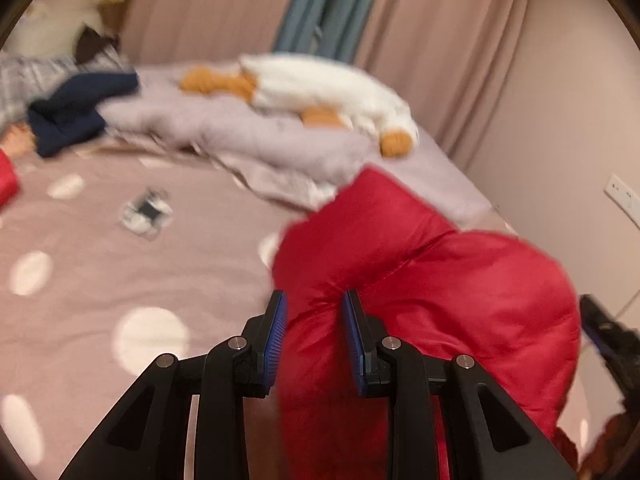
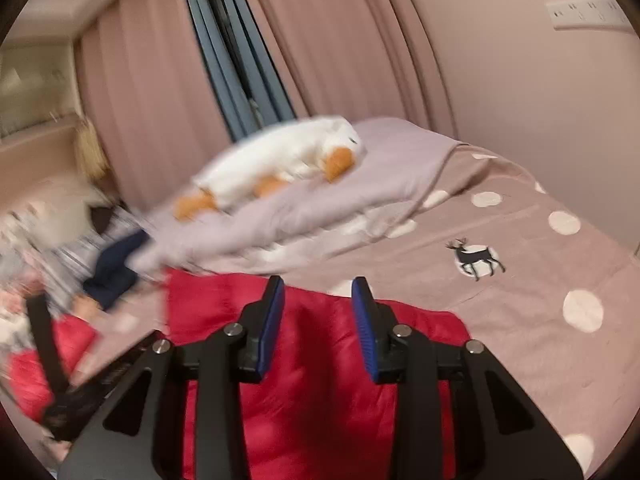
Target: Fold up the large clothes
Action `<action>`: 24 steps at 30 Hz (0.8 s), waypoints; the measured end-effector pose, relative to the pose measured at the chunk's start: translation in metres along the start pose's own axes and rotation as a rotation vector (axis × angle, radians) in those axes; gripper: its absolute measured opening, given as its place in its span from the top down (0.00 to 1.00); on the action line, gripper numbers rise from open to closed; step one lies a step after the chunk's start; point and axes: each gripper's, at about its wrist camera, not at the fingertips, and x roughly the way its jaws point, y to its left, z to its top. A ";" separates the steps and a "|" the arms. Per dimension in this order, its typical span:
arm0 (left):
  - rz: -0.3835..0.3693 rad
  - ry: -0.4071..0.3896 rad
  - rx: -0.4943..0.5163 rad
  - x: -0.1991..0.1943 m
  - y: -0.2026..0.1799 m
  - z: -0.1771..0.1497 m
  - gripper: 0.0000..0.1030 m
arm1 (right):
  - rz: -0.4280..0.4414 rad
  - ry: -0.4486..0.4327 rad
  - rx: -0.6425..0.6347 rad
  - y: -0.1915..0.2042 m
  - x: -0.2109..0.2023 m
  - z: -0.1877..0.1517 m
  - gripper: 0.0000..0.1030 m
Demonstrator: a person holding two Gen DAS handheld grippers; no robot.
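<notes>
Both wrist views look down across the bed [image 1: 100, 264], sharing the plush duck [image 2: 288, 156].

Matte black linkage arms with silver pivot screws, ribbed blue pads on both the left gripper [image 1: 314, 340] and right gripper [image 2: 318, 326].

Place: a home bedroom.
Bed [image 2: 540, 264]: it is carrying a dusty-pink cover with pale dots and a small deer motif [image 2: 476, 258].
Bedding: a lilac quilt [image 1: 224, 128] is lying bunched across the bed.
Toy: a white plush duck [image 2: 280, 160] is resting on the quilt.
Window side: pink curtains [image 2: 152, 92] are hanging floor-length behind the bed.
Wall: a socket plate [image 2: 586, 14] is showing on the plain wall.
Clothes: a dark blue garment [image 1: 76, 112] is lying loose on the bed.
</notes>
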 end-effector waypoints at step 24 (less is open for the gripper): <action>0.106 -0.039 0.204 0.048 -0.032 -0.034 0.69 | -0.110 0.260 0.183 -0.073 0.108 -0.066 0.75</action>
